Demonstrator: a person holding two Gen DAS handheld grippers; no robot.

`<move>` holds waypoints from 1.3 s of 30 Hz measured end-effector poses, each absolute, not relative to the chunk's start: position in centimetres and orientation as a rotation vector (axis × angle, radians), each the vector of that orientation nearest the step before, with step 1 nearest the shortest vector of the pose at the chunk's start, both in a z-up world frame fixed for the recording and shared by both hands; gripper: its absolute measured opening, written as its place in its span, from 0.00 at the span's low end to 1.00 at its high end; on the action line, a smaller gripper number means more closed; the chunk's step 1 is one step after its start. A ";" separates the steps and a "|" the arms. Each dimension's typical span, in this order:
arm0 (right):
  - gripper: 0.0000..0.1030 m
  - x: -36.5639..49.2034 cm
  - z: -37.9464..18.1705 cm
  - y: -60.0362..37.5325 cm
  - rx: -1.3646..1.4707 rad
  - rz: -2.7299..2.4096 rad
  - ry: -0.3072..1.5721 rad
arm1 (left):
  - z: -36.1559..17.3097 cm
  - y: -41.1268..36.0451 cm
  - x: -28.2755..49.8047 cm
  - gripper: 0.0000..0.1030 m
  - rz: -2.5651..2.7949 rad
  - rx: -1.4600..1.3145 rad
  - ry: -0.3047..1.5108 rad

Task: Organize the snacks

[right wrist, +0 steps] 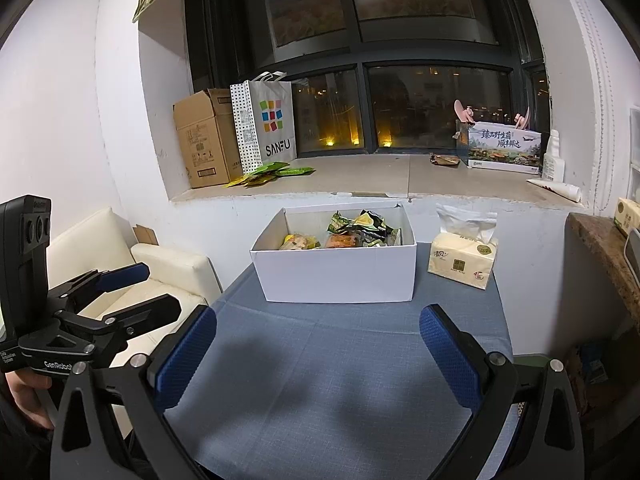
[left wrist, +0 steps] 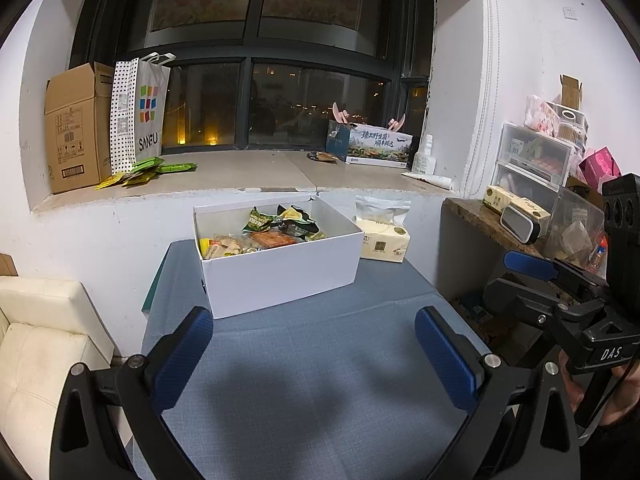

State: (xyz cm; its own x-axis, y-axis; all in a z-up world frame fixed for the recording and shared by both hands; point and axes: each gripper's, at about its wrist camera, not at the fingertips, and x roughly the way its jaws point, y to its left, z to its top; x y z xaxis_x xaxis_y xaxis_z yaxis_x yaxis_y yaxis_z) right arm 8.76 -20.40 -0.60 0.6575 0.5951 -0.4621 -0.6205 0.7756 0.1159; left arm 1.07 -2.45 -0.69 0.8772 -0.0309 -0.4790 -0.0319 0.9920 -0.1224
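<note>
Both the left hand-held gripper (left wrist: 314, 354) and right hand-held gripper (right wrist: 318, 354) hover spread apart and empty above the bench (left wrist: 320, 400), where reaching into the snack-filled white box (left wrist: 280, 276) could shove it into the tissue pack (left wrist: 386, 244).

1. We hold our left gripper (left wrist: 314, 354) level, fingers (left wrist: 184, 356) spread wide with nothing between them.
2. Our right gripper (right wrist: 316, 356) sits beside it, fingers (right wrist: 450, 356) equally wide and bare.
3. Both point forward, side by side.
</note>
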 end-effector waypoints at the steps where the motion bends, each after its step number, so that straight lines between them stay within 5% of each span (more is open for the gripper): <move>1: 1.00 8.7 -0.6 -20.4 -0.054 0.688 0.504 | -0.7 -2.5 1.1 1.00 0.001 -0.128 0.502; 39: 1.00 8.6 -1.0 -20.2 -0.064 0.693 0.512 | -0.8 -2.4 0.9 1.00 0.004 -0.126 0.508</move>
State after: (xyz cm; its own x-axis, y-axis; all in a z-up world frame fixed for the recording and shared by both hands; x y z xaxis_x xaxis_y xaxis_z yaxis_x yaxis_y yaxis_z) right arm 8.62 -20.20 -1.03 0.6515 0.5942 -0.4717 -0.6250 0.7728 0.1103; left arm 0.95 -2.44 -0.81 0.8740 -0.0270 -0.4851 -0.0353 0.9923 -0.1188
